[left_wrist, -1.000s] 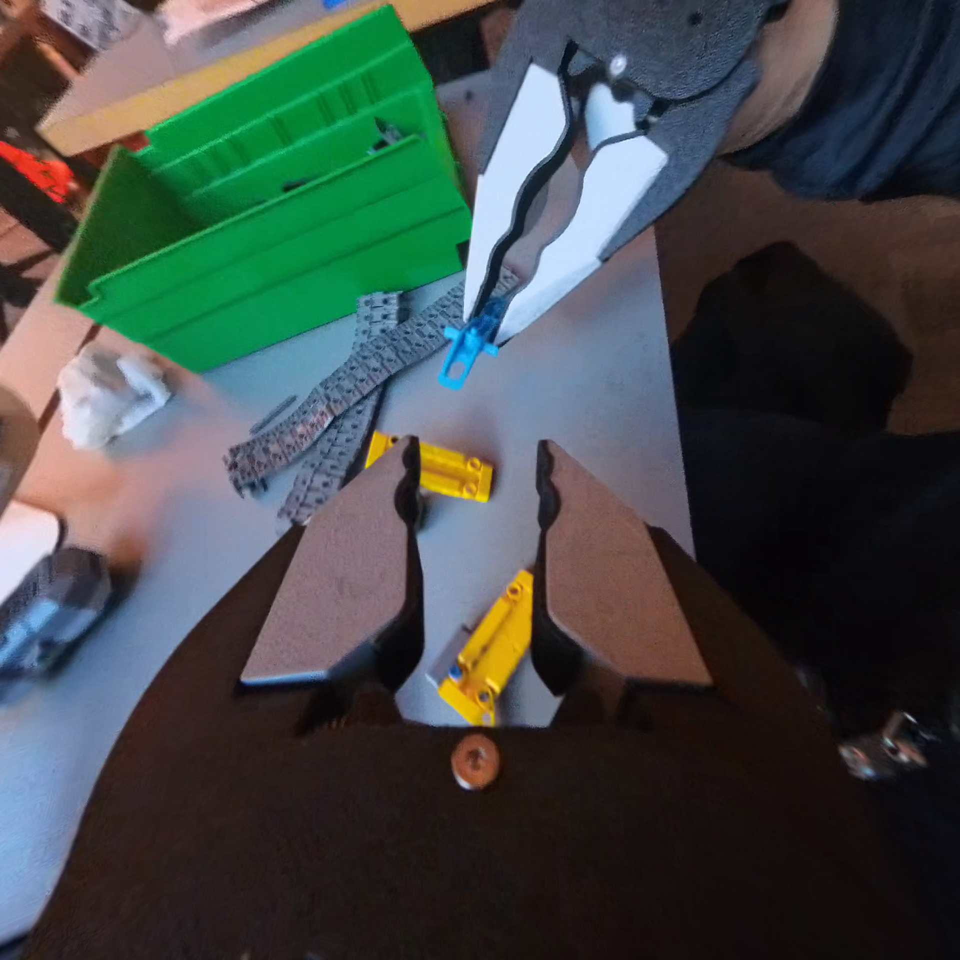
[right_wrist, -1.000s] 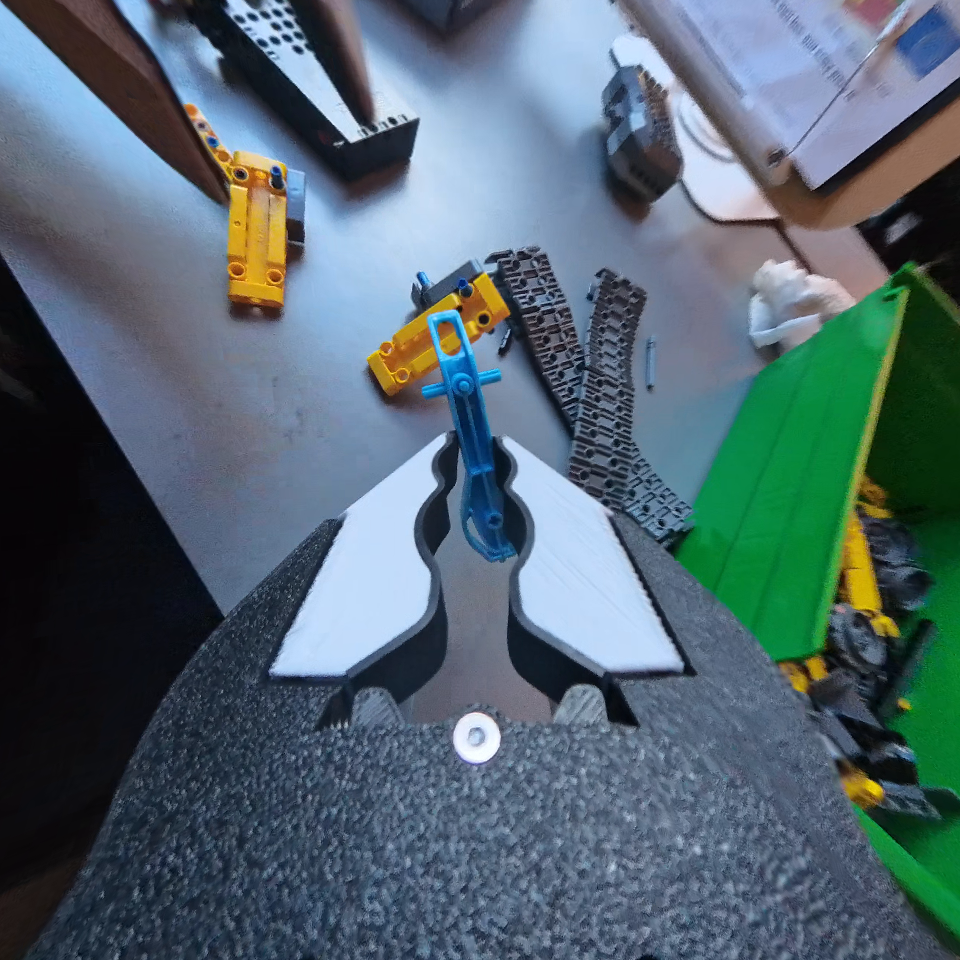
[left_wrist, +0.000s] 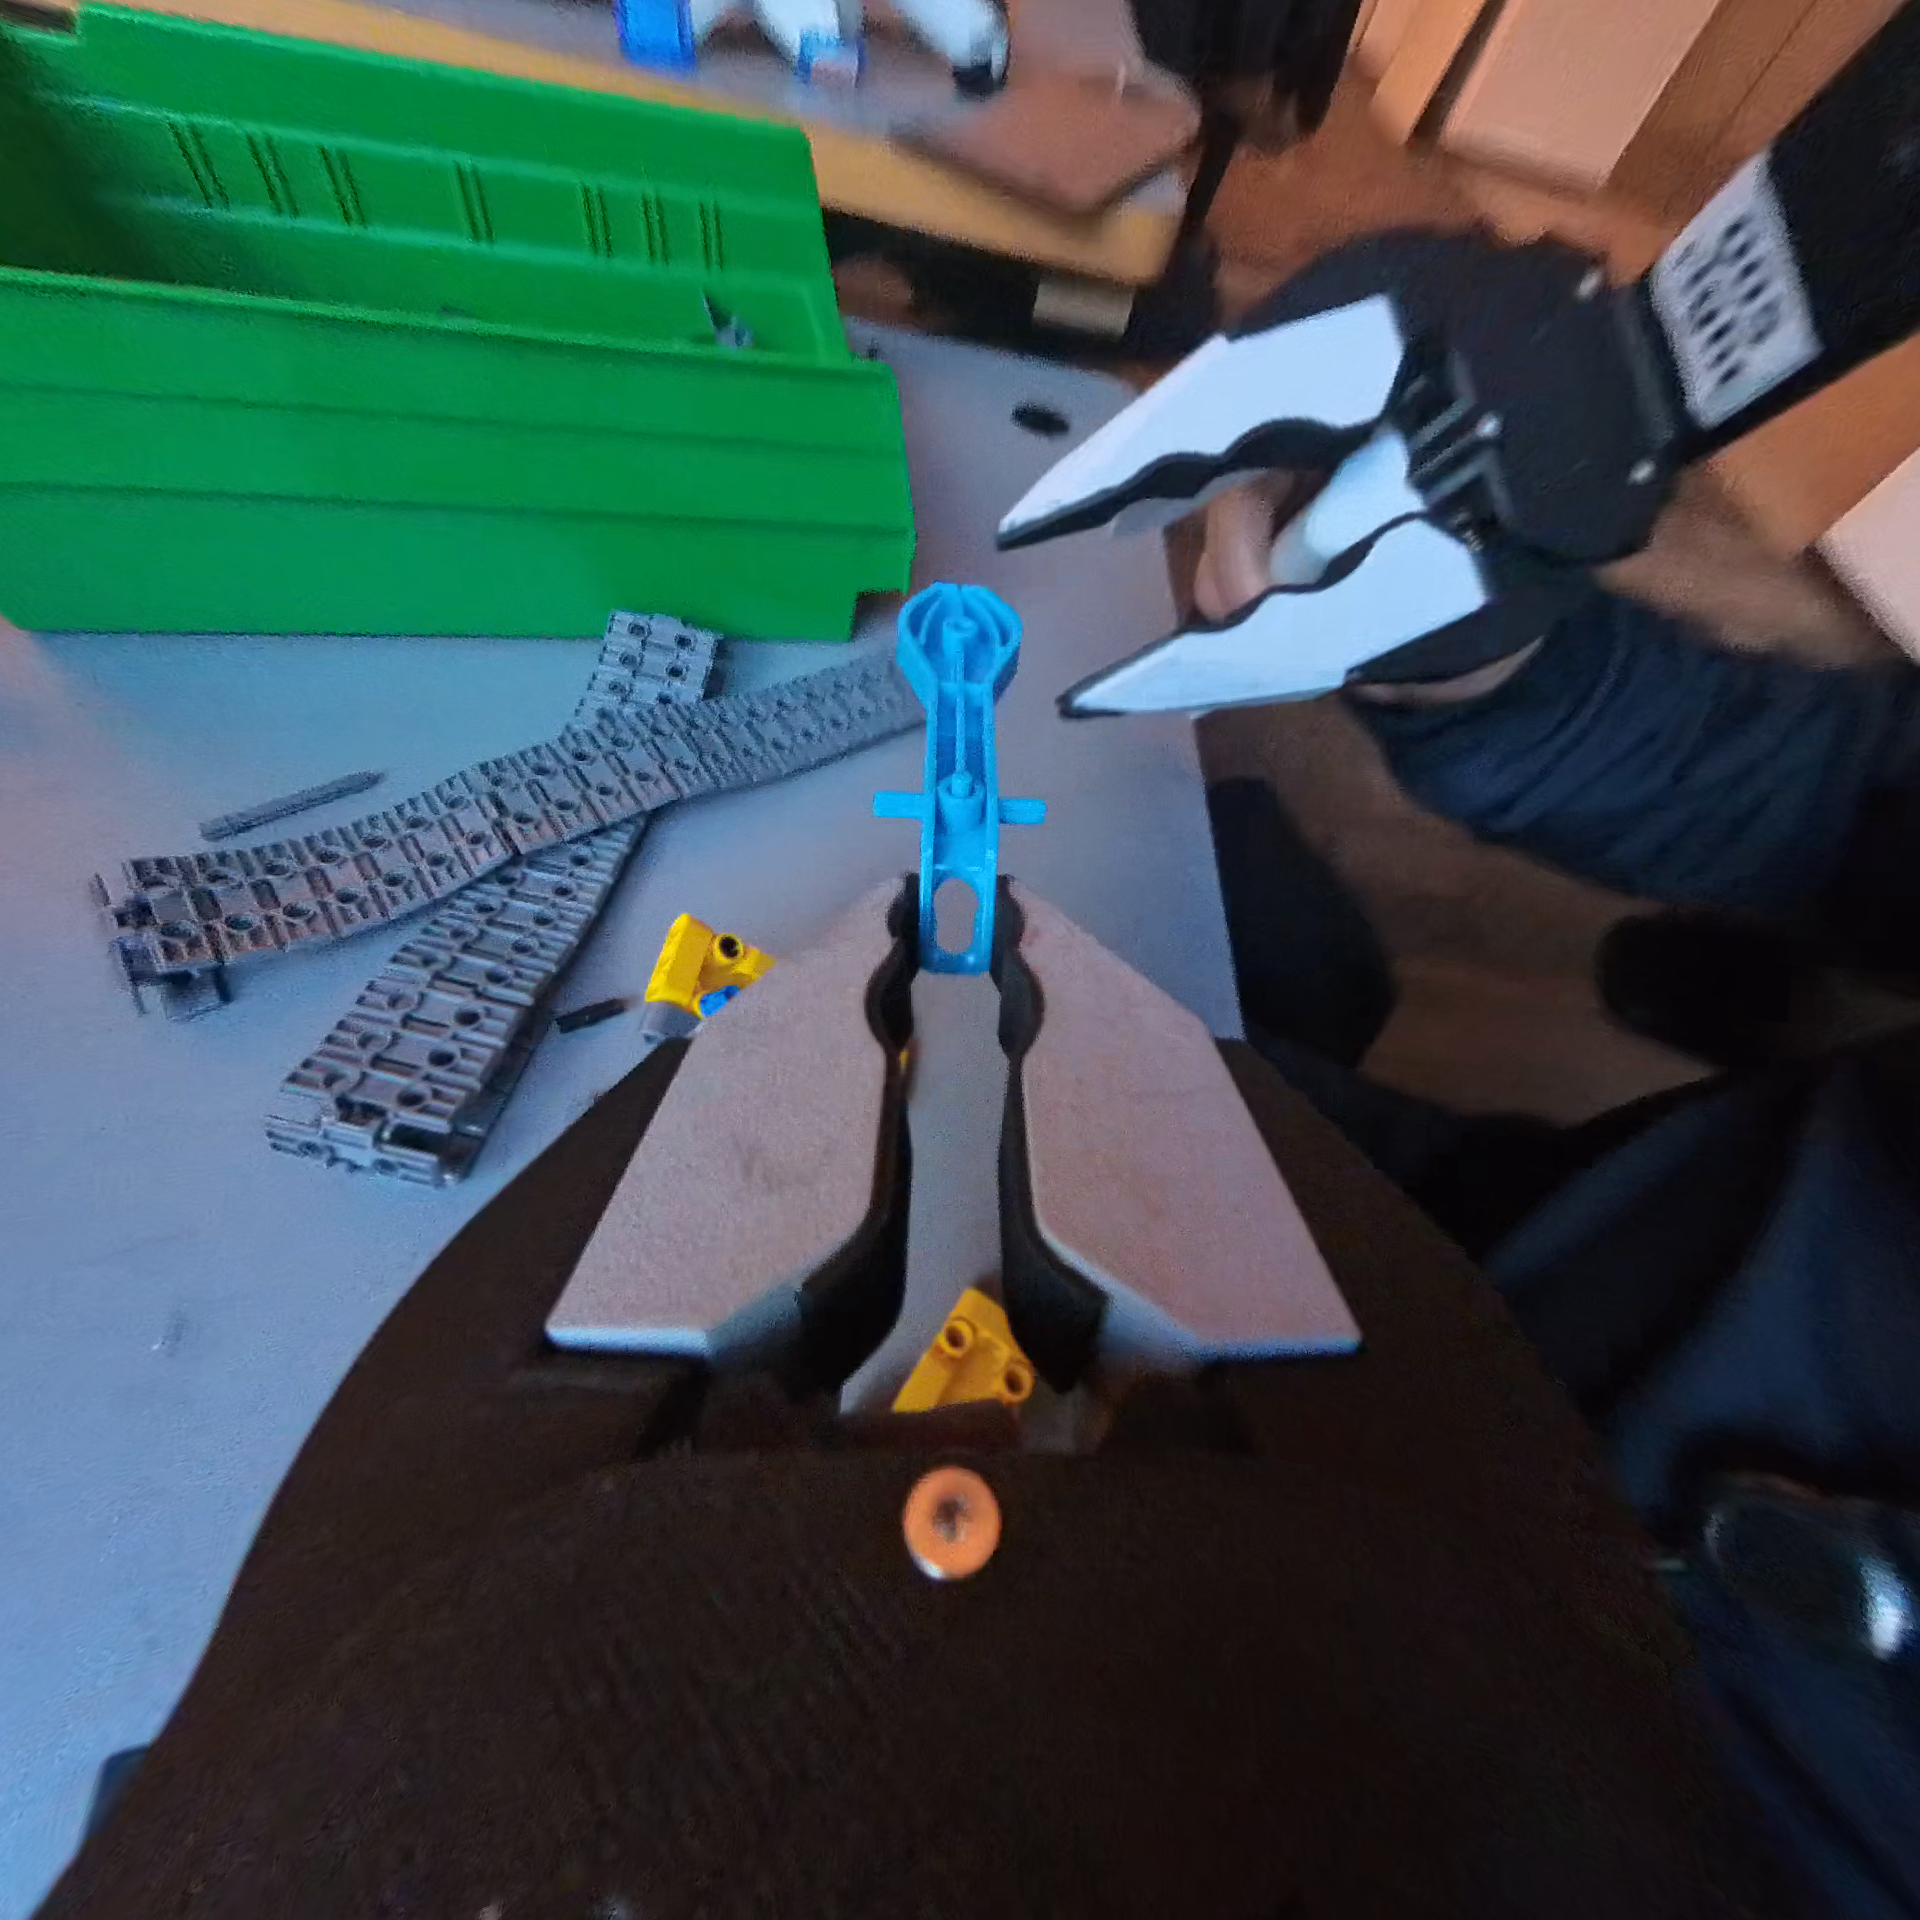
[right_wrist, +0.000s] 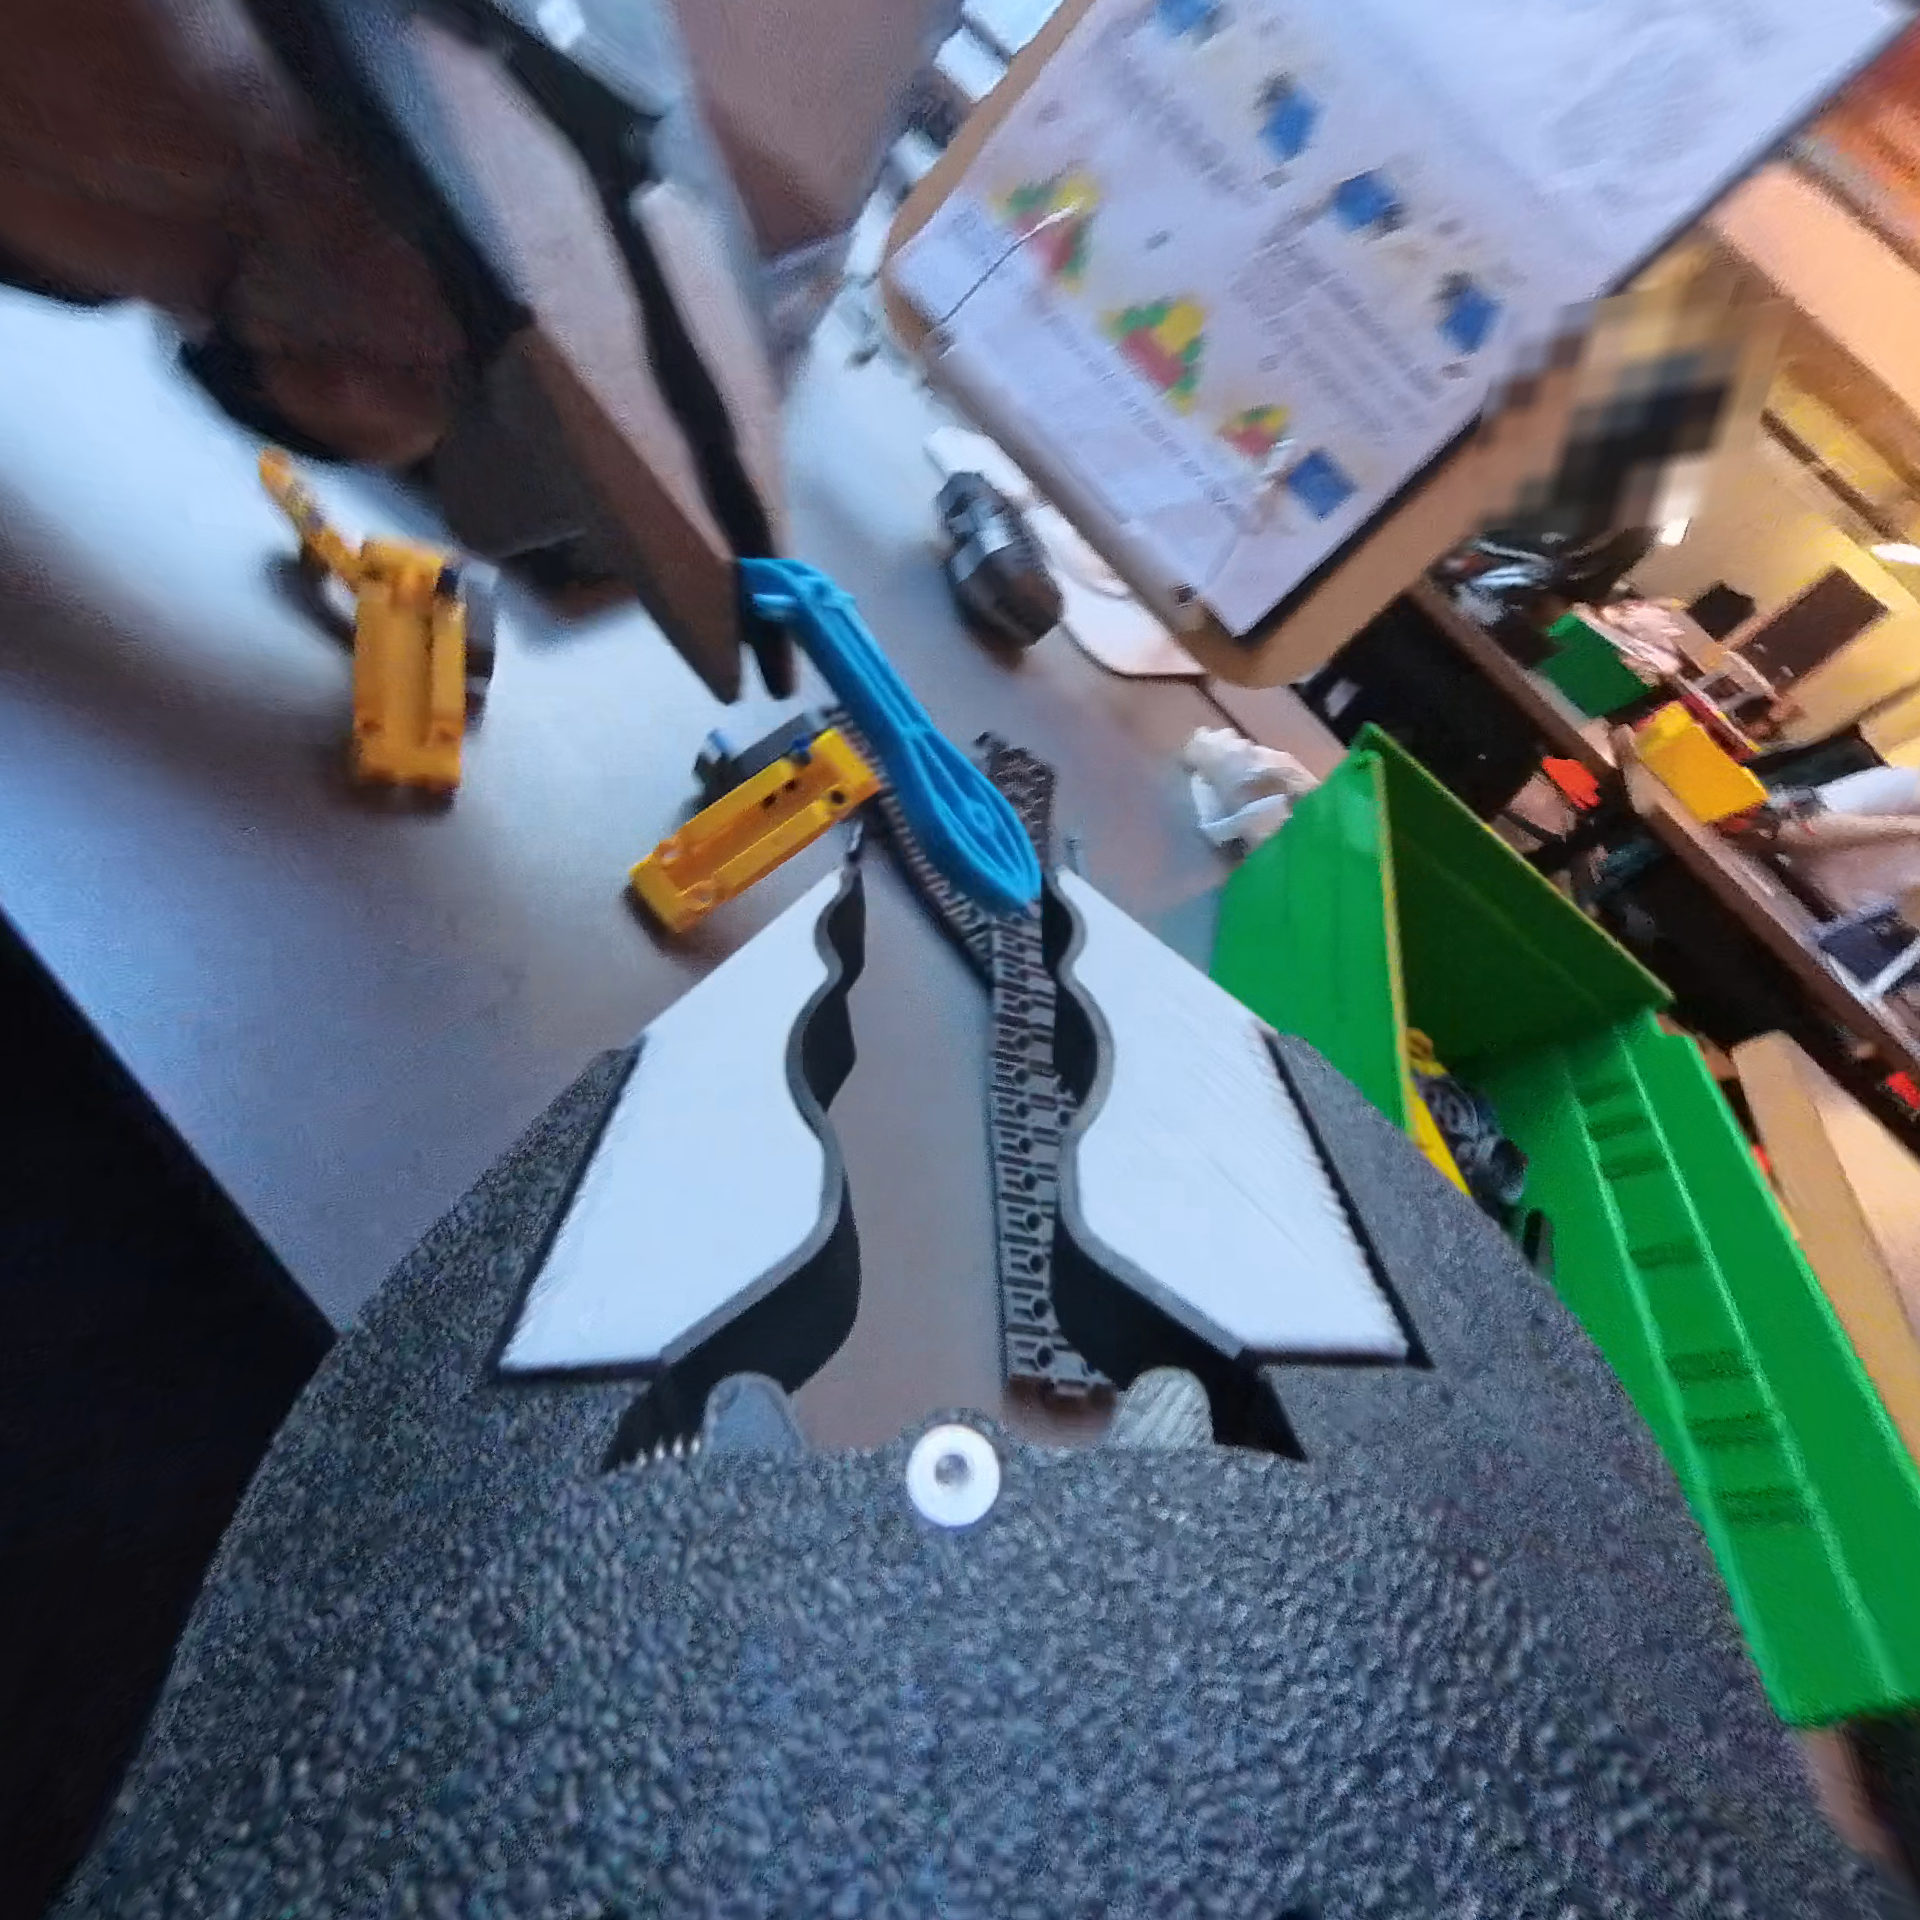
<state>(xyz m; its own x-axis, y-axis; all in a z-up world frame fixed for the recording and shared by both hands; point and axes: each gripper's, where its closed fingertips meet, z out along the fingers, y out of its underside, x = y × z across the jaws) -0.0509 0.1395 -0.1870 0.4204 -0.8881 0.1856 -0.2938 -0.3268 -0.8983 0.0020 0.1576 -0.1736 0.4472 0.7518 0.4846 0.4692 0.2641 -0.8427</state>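
Passed across, blue part (left_wrist: 957, 790) now pinched by left gripper (left_wrist: 954, 914); right gripper (right_wrist: 951, 883) spread.

Blue lever piece (left_wrist: 961, 774); green bin (left_wrist: 436, 416); grey studded track strips (left_wrist: 488, 831); yellow bricks (right_wrist: 753, 826); white-faced, black-edged fingers (right_wrist: 717, 1132).

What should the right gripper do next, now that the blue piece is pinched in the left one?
Probably back away a little. The left gripper is shut on the blue piece, while the right gripper is open with its fingertips close beside the piece's round end, not touching it.
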